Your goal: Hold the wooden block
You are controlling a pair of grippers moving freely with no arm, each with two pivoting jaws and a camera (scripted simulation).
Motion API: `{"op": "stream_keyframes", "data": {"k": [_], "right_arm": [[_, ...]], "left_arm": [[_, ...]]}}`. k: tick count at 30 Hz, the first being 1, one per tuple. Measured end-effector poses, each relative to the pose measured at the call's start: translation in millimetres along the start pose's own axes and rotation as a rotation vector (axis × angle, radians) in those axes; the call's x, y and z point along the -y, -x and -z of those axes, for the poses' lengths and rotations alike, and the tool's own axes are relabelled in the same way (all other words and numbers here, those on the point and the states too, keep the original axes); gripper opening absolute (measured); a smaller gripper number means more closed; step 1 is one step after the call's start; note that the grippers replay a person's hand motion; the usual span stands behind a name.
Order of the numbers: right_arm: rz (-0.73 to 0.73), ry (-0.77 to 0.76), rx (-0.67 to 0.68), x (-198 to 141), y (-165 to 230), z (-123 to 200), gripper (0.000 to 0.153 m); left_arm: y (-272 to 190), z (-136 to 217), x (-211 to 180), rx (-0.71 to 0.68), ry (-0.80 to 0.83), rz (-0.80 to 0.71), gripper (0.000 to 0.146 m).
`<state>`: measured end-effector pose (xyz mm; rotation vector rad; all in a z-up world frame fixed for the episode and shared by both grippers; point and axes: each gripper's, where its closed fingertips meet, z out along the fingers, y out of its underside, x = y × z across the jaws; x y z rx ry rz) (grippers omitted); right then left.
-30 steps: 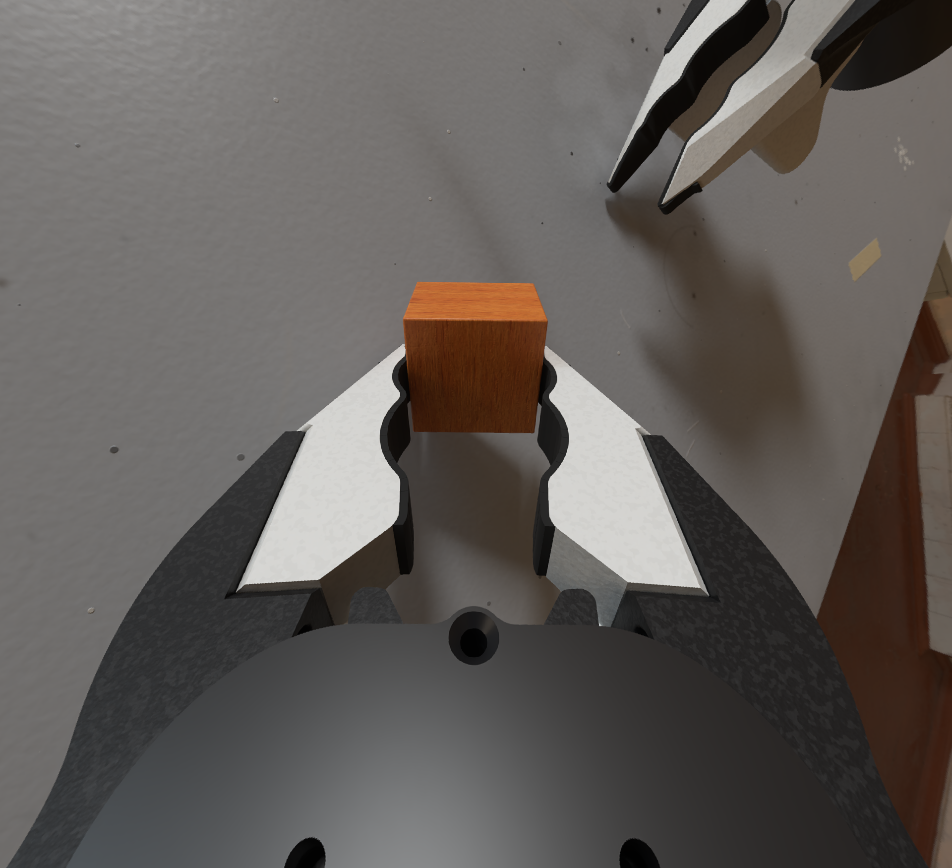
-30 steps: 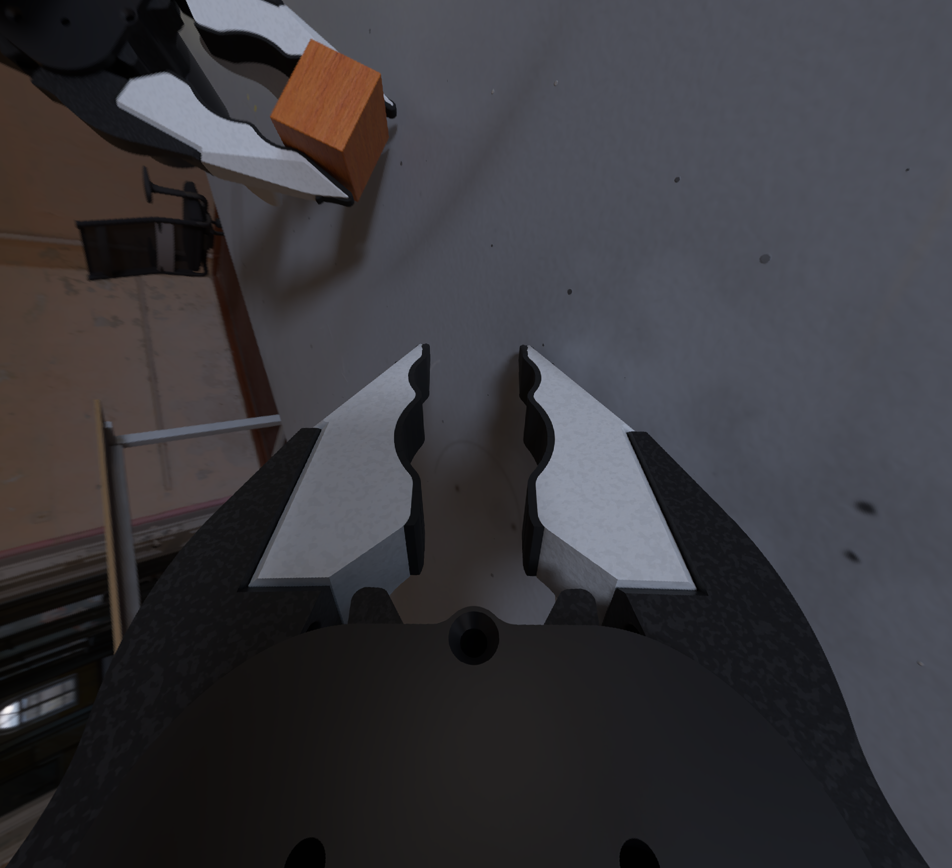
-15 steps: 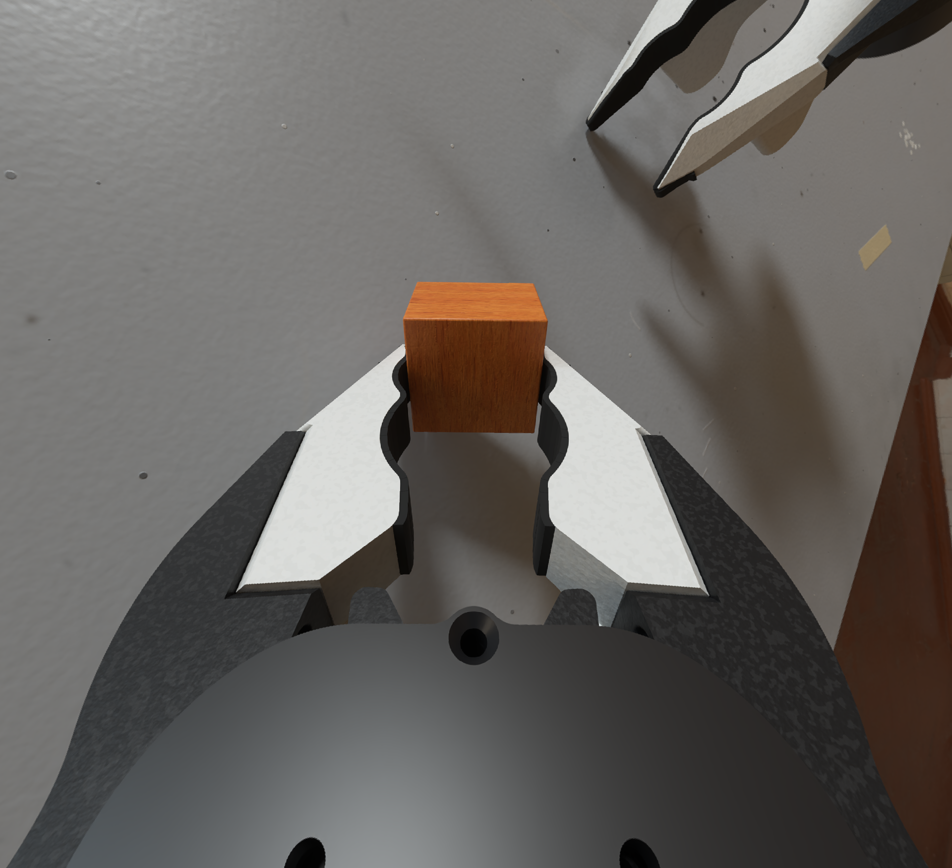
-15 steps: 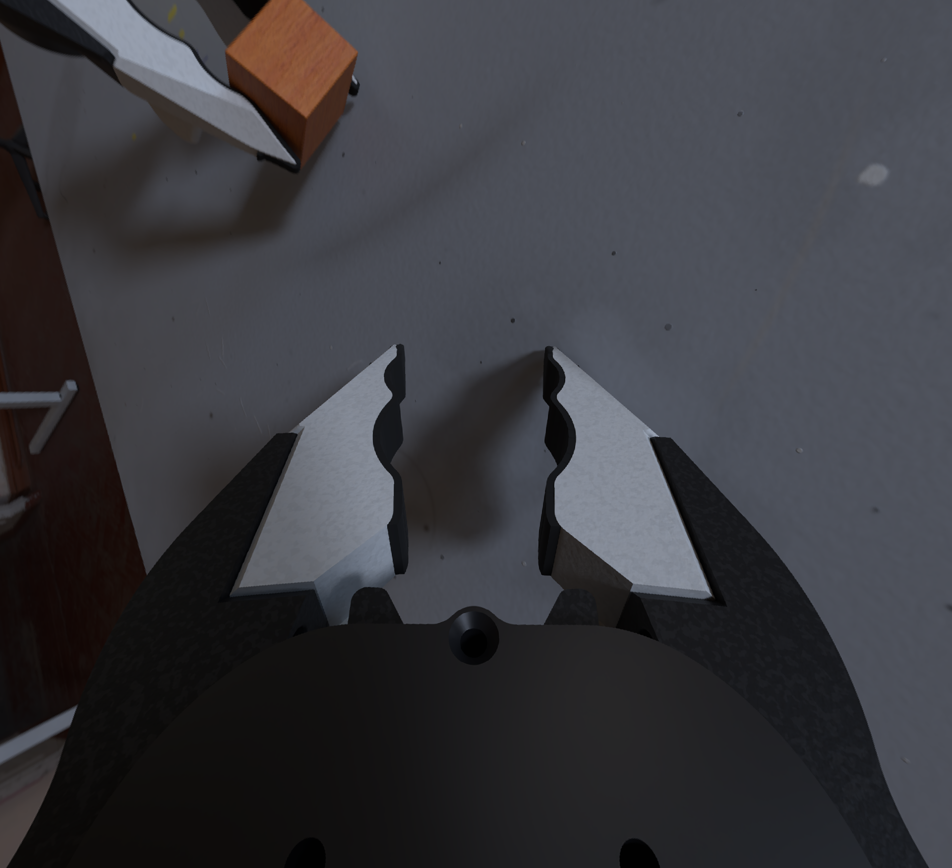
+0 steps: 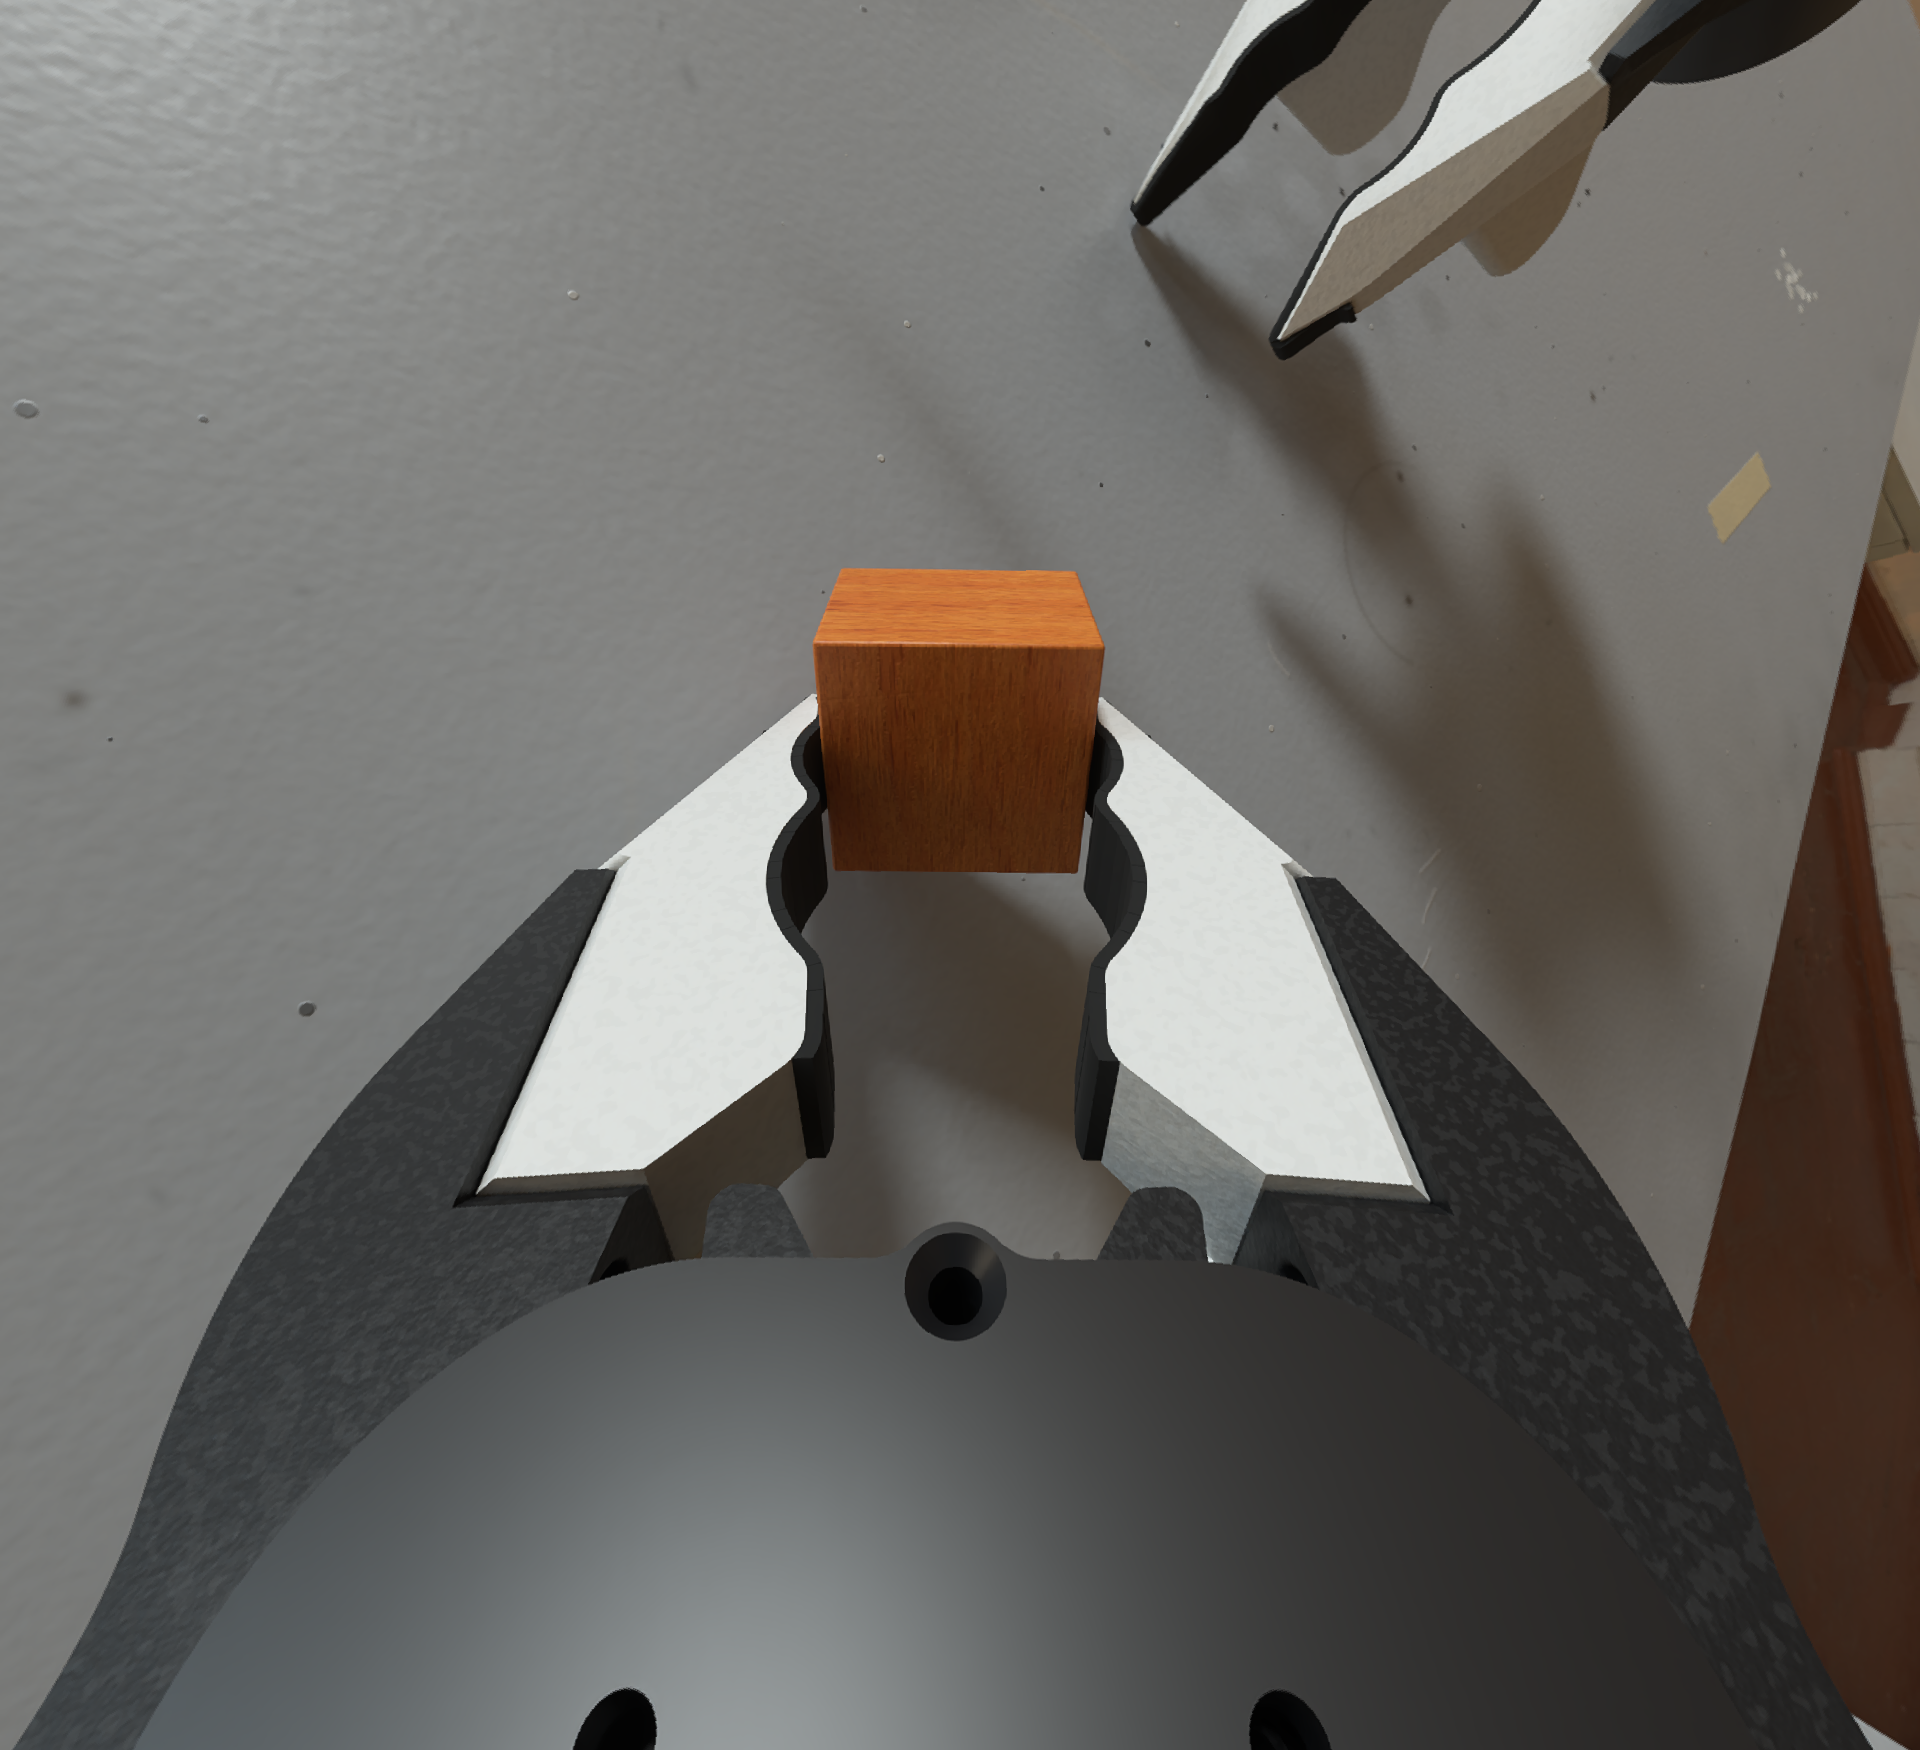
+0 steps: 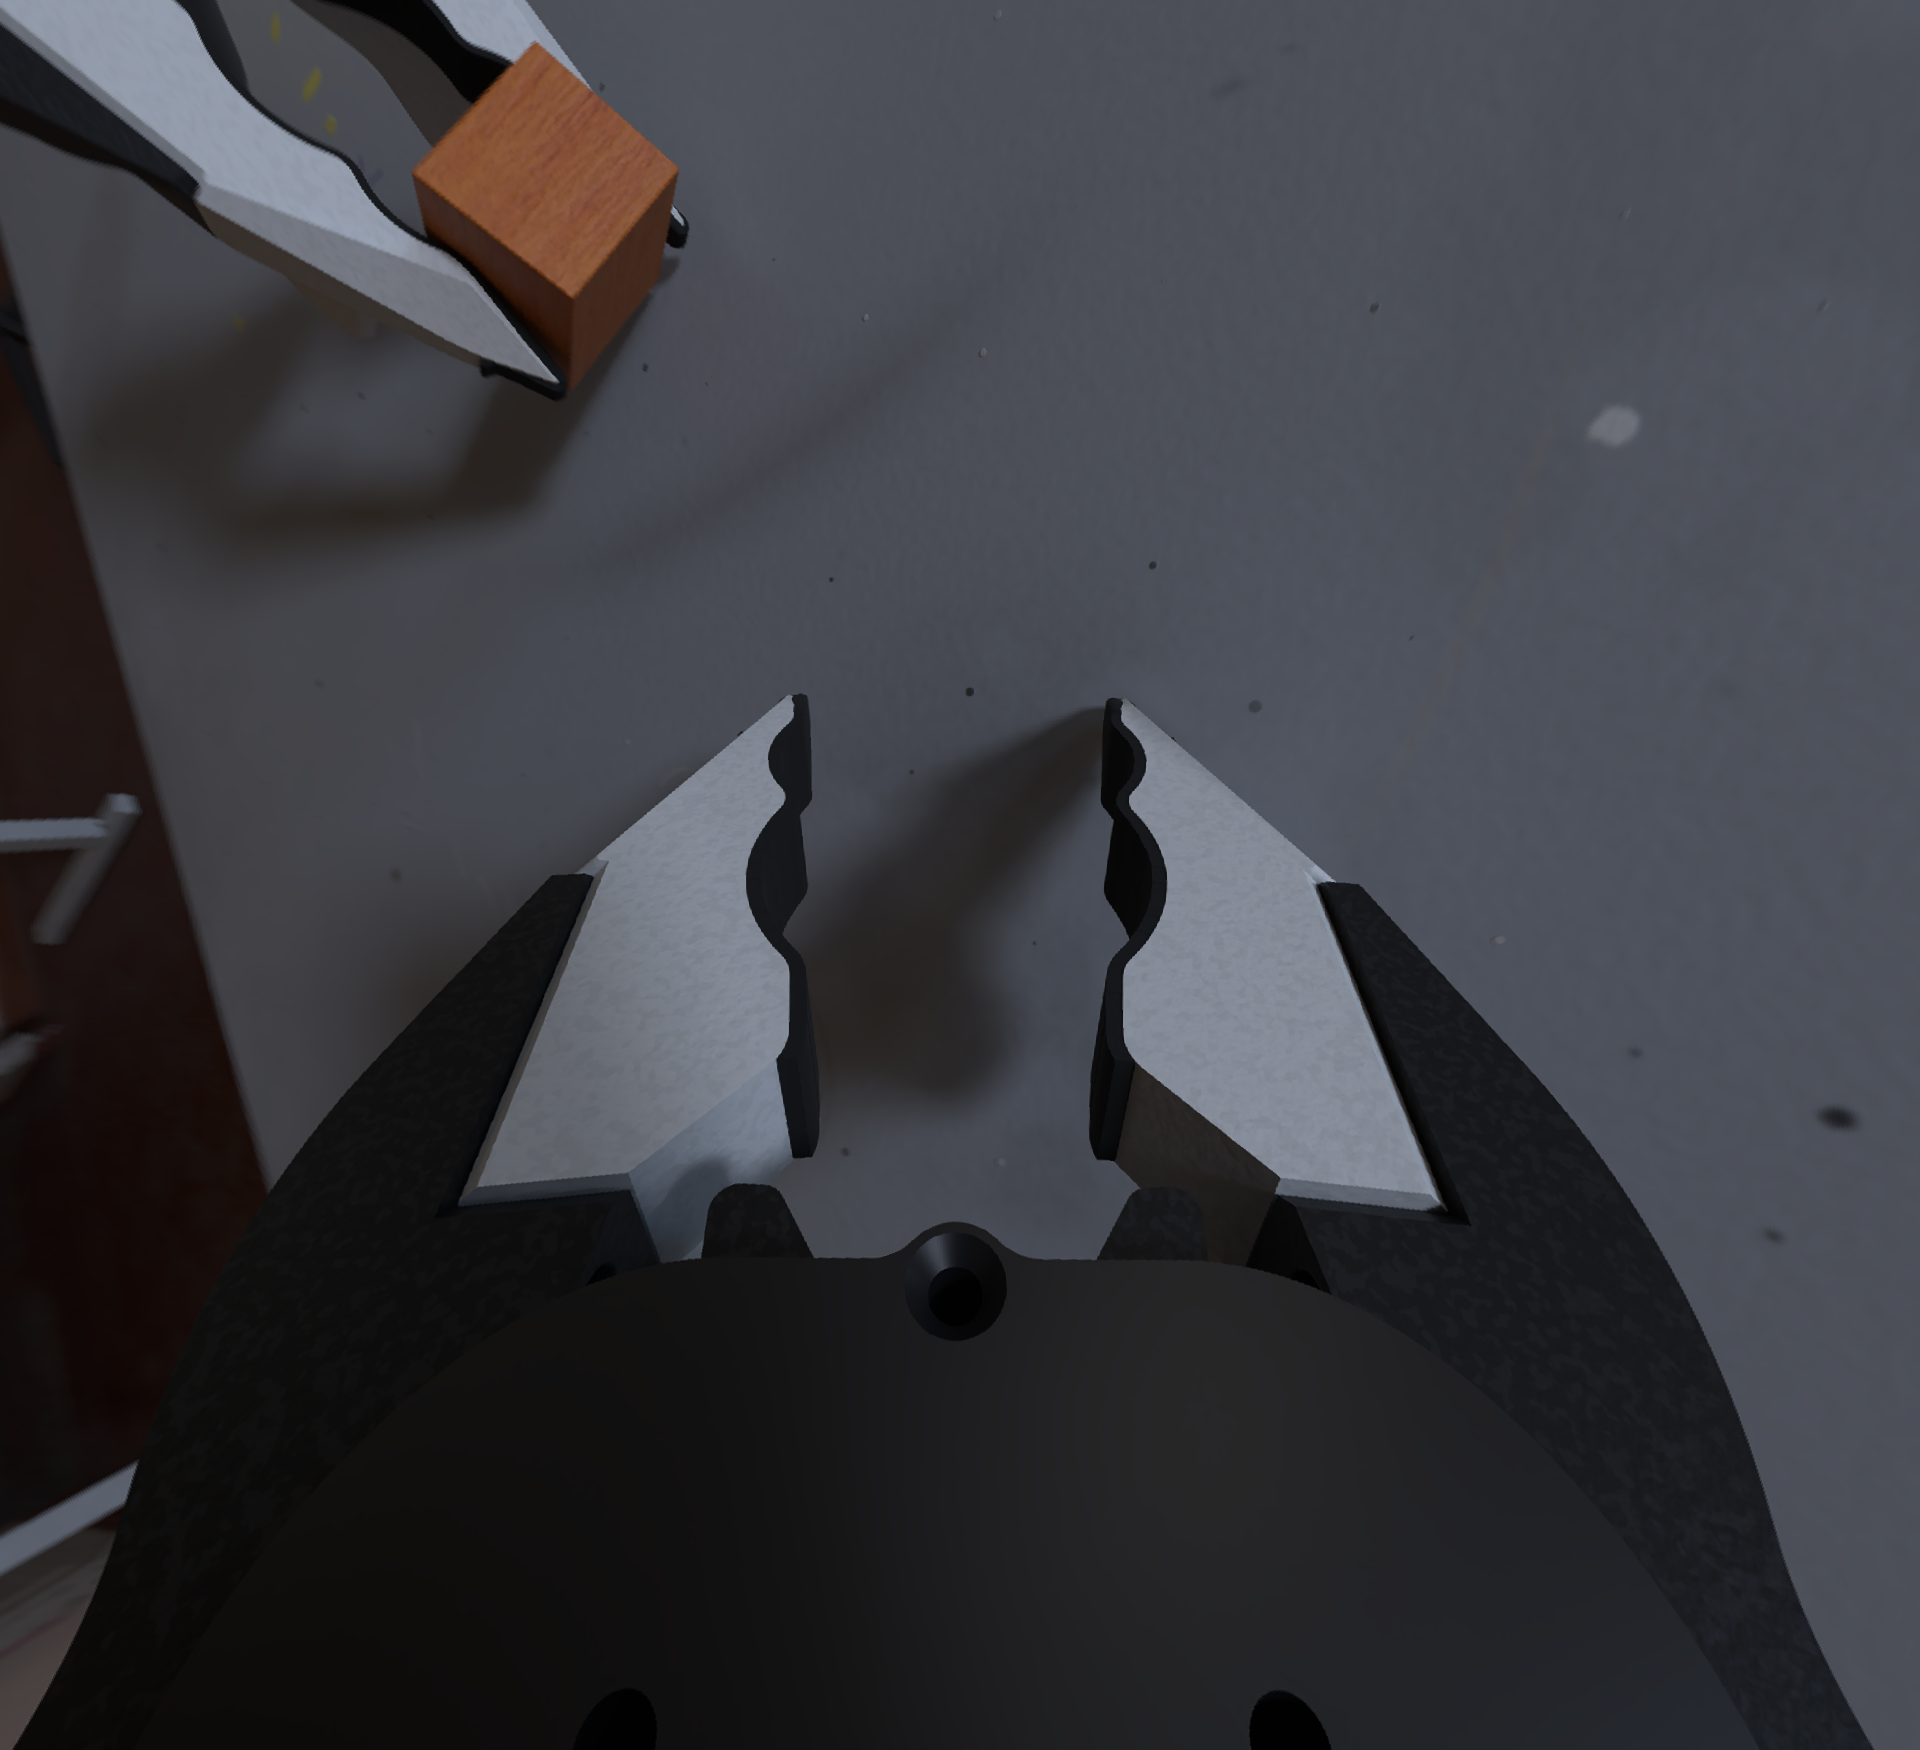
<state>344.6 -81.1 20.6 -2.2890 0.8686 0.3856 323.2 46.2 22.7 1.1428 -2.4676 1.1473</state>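
Observation:
The wooden block (image 5: 956, 724) is an orange-brown cube. My left gripper (image 5: 958, 713) is shut on it, with the fingertips pressed against its two sides. The block hangs over the grey table (image 5: 416, 350). The right wrist view shows the same block (image 6: 545, 183) at the upper left, held in the left gripper (image 6: 613, 308), whose shadow falls on the table below it. My right gripper (image 6: 954, 705) is open and empty, with its tips close to the table. It also shows in the left wrist view (image 5: 1214, 279) at the upper right, apart from the block.
The table's edge runs down the right of the left wrist view, with a brown side panel (image 5: 1818, 1077) below it. A small beige piece of tape (image 5: 1737, 495) lies near that edge. In the right wrist view, the edge and dark brown floor (image 6: 104, 869) are on the left.
My right gripper has opened wider and shifted over the table, turning more downward. My left gripper has kept its hold on the block.

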Motion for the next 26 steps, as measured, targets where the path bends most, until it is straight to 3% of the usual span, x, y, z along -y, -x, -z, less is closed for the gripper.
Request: {"op": "stream_keyframes", "data": {"k": [8, 17, 23, 26], "right_arm": [[-0.192, 0.009, 0.085, -2.0, 5.3, 1.1, 0.048], [-0.075, -0.040, -0.151, -6.0, 2.3, 2.5, 0.054], [-0.068, -0.028, -0.188, -10.0, -0.2, 4.4, 0.059], [-0.056, -0.039, -0.211, -10.0, -0.2, 7.0, 0.069]], "left_arm": [[-0.3, -1.9, 1.3, 0.020, 0.016, 0.001, 0.047], [1.6, -3.5, 0.7, 0.032, -0.009, 0.039, 0.047], [-0.5, -5.5, 3.6, 0.031, -0.012, 0.029, 0.047], [-2.0, -5.3, 4.8, 0.017, -0.021, 0.041, 0.047]]}}
